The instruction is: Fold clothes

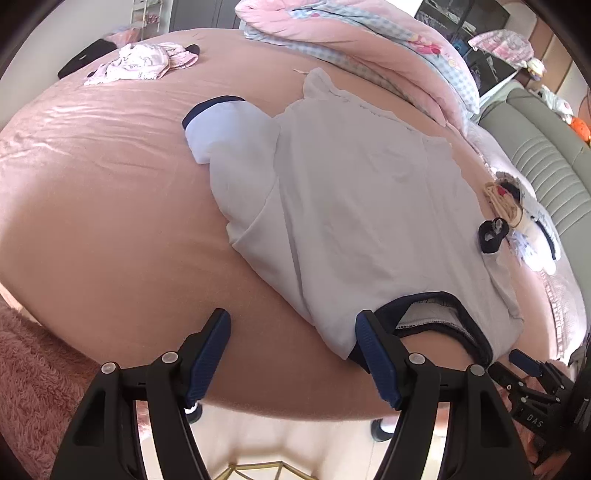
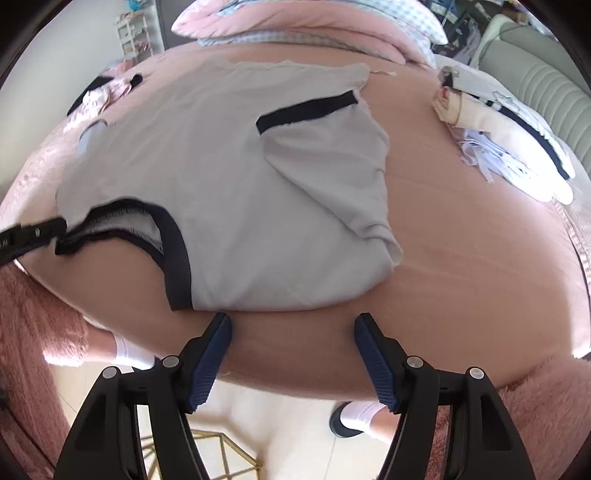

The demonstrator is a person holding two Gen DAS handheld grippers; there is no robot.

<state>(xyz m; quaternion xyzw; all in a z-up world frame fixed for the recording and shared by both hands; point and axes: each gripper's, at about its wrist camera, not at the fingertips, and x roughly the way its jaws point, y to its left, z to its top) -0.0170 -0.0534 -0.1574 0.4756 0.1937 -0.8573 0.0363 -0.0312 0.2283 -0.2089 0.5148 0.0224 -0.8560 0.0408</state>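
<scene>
T-shirt [image 2: 221,177], white w/ navy trim, flat on pink bed [image 2: 461,266]; L gripper [image 1: 293,347] & R gripper [image 2: 293,350] fingers wide, holding nothing, near collar edge.

T-shirt [image 2: 207,177] lies flat on the bed [image 2: 461,258], neckline [image 2: 173,251] at the near edge, hem at the far side. Its right sleeve [image 2: 332,166] is folded in over the body. Left gripper [image 1: 293,350] sits at the near edge just left of the neckline, right gripper [image 2: 293,354] just beyond the shirt's near shoulder. Quilt pile [image 2: 314,26] far behind the shirt. Clothes heap [image 2: 509,140] far right, small garments [image 1: 144,62] far left. Rug [image 2: 33,350] on the floor below the bed.
</scene>
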